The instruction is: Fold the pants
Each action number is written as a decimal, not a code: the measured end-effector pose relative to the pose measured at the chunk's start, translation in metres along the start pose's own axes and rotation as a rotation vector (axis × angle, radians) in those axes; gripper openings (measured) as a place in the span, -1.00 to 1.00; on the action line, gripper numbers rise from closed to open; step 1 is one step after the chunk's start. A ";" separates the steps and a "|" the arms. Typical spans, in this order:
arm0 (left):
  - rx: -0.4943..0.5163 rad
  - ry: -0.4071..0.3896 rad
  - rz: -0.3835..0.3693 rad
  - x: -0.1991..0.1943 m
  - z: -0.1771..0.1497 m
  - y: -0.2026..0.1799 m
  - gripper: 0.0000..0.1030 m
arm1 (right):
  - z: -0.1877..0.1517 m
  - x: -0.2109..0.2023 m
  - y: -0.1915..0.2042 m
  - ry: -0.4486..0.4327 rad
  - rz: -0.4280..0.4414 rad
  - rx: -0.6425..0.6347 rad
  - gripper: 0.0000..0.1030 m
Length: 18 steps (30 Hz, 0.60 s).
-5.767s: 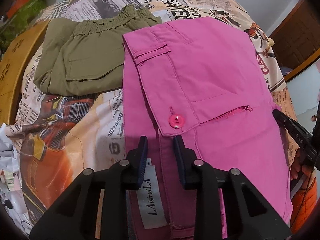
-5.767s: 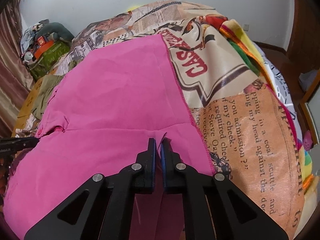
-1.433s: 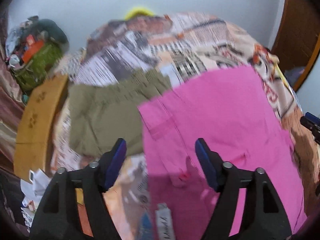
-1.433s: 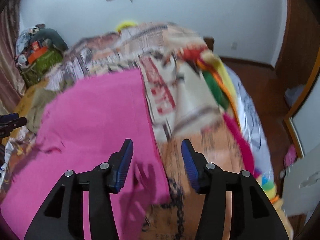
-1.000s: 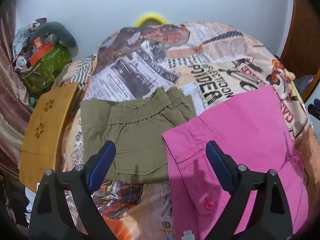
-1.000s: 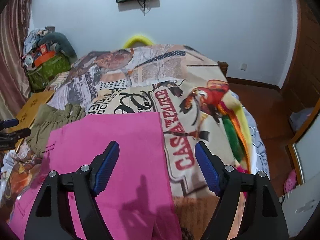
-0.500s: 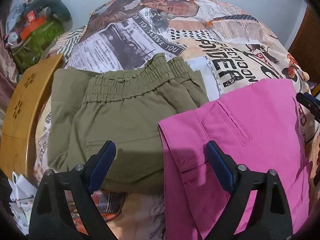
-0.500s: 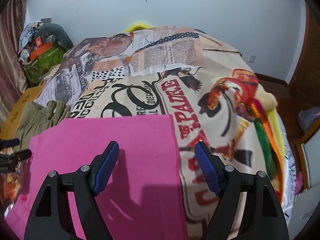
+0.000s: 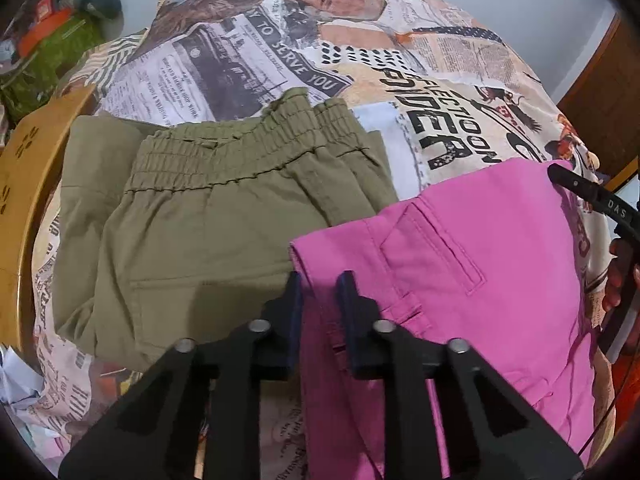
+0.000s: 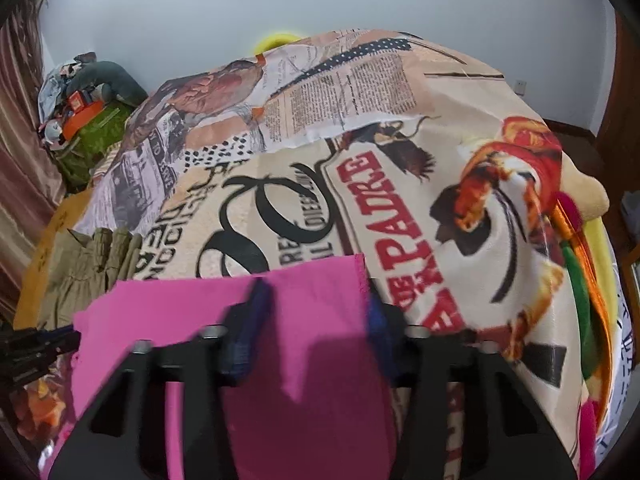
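Left gripper jaws, just closing, clamp the pink pants' waistband corner; right gripper jaws, just closing, still apart astride the far corner on the bed

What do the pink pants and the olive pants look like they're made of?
Pink pants: probably a matte woven cotton twill; crisp stitched pocket welt, flat lie. Olive pants: seemingly a thinner, softer matte woven; shirred elastic waistband, fine wrinkles. Fibre content can't be confirmed.

I note pink pants, olive-green shorts, and a newsprint-patterned bedspread in beige, orange and black.
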State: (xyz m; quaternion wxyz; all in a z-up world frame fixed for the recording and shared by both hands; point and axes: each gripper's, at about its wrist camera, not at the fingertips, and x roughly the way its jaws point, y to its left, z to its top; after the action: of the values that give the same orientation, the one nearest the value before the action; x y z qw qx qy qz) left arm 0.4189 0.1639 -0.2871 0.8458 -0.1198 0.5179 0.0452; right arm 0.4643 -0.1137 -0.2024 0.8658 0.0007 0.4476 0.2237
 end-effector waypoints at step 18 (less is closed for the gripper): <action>0.011 -0.183 0.043 -0.065 0.010 -0.010 -0.92 | 0.022 -0.058 0.014 -0.162 -0.040 -0.072 -0.95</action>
State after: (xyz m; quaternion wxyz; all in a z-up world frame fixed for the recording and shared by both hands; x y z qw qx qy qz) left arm 0.3993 0.1598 -0.2237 0.8891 -0.0995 0.4411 0.0712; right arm 0.4470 -0.1189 -0.1412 0.9030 -0.0213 0.3676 0.2213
